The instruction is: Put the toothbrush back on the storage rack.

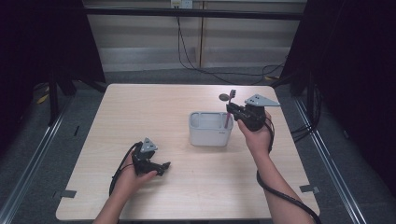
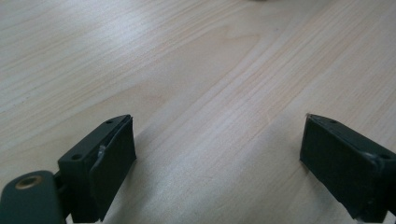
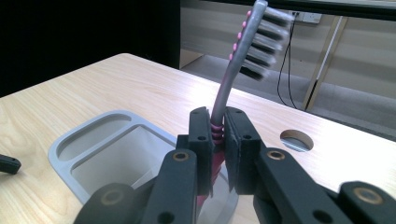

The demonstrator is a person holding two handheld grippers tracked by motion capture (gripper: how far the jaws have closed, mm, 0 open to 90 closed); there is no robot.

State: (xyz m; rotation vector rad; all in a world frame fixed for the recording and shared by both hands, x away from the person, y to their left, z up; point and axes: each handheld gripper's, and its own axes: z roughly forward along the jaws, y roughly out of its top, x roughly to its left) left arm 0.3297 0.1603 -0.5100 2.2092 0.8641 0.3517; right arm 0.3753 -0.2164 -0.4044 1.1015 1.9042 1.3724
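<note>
Right tool (image 3: 218, 135) clamps a grey-and-pink toothbrush (image 3: 247, 44), bristled head up; left tool (image 2: 217, 163) gapes empty.

grey holder (image 1: 210, 133) mid-table — the one obstacle, bare wood all around

- Left gripper (image 1: 164, 165): black body, grey three-cornered plate on top, black cable looping off at 7 o'clock.
- Right gripper (image 1: 229, 109): black body, larger grey three-cornered plate, black cable along the forearm.
- Jaws: flat black blocks with small screw holes; brass-coloured pivot bushings on linkage arms.
- Forearms: bare, no sleeves.
</note>
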